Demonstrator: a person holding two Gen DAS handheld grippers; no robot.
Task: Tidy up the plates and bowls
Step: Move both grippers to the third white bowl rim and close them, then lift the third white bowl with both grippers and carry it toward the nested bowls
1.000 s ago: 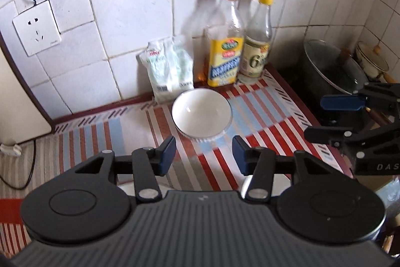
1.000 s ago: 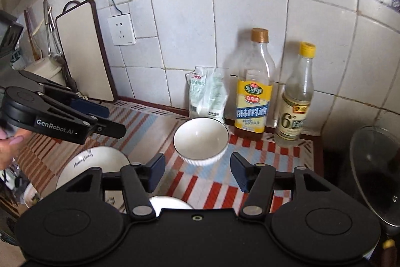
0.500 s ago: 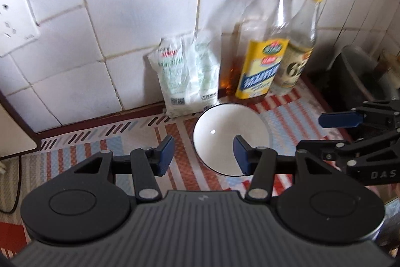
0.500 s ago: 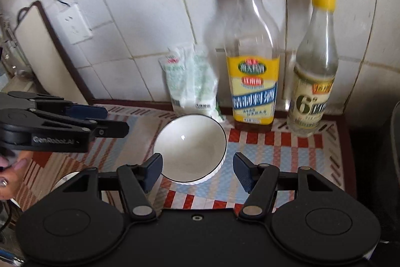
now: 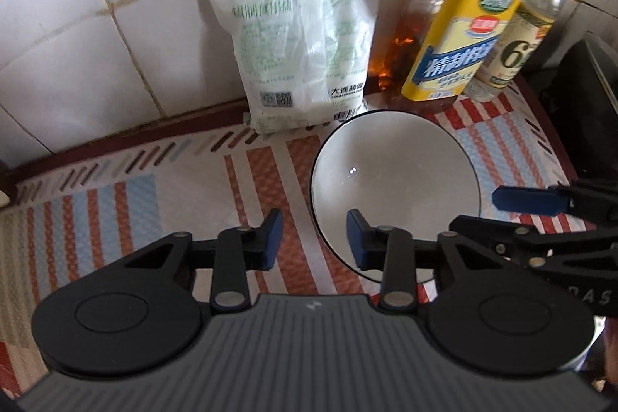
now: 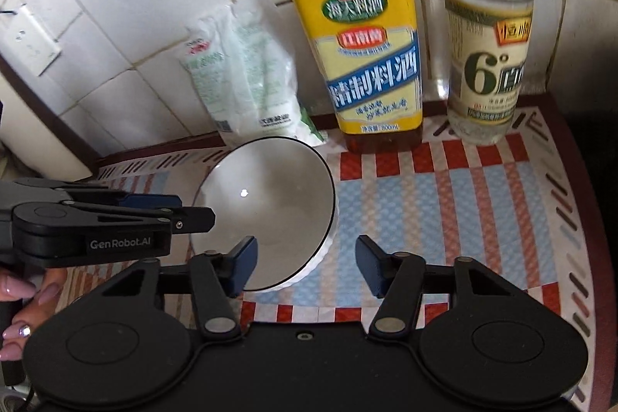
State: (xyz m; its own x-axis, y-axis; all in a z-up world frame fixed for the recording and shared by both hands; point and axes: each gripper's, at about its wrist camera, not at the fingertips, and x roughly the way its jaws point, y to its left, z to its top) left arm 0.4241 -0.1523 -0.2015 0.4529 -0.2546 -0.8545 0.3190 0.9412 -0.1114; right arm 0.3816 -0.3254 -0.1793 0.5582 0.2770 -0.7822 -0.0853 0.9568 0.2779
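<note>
A white bowl [image 5: 394, 188] with a thin dark rim sits on the striped mat near the tiled wall; it also shows in the right wrist view [image 6: 270, 207]. My left gripper [image 5: 313, 238] is open, its right finger over the bowl's near left rim, its left finger outside. My right gripper [image 6: 305, 261] is open, its left finger over the bowl's near right rim. Each gripper shows in the other's view, the right gripper [image 5: 540, 215] at the bowl's right, the left gripper [image 6: 154, 211] at its left. Neither holds anything.
A white salt bag [image 5: 297, 45], a yellow-labelled cooking wine bottle [image 6: 370, 64] and a clear vinegar bottle [image 6: 490, 64] stand against the wall right behind the bowl. A dark pot [image 5: 591, 103] is at the right. A wall socket [image 6: 27, 41] is at the left.
Both grippers have moved forward and down towards the bowl, which now lies at their fingertips. The plates seen earlier have dropped out of view. The jaws stay open.
</note>
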